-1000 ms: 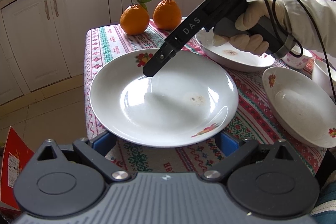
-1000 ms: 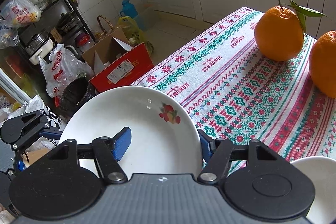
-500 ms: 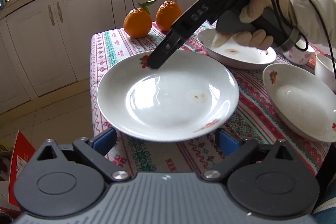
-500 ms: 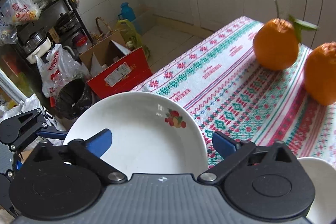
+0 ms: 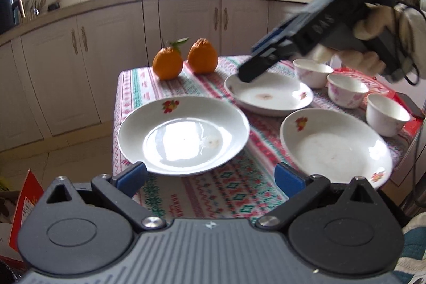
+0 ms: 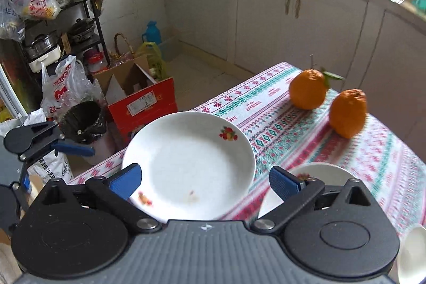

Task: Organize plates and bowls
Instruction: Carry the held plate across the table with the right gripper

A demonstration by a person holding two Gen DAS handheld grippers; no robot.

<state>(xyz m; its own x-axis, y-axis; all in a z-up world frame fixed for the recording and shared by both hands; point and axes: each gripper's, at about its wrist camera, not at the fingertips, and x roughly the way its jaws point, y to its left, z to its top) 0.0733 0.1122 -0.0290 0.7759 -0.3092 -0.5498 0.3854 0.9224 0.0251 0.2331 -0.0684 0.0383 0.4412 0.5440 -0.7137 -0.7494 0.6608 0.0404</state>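
Both my tongs are apart and empty: right tongs (image 6: 203, 181) above the near plate (image 5: 183, 135), left tongs (image 5: 210, 177) before it, 3 plates unstacked.

Cloth strip (image 5: 213, 193) btwn plates free; oranges (image 5: 167, 65) block far edge.

Three white plates lie on the table: one near the corner (image 5: 183, 135), one behind it (image 5: 269, 95), one to the right (image 5: 335, 148). Three small bowls stand past them: the first (image 5: 312, 72), the second (image 5: 347, 89), the third (image 5: 387, 113). Two oranges sit at the far edge, one with a leaf (image 5: 167, 65) and one without (image 5: 202, 59). Two grippers are in view, the left (image 5: 210, 177) and the right (image 6: 203, 178).
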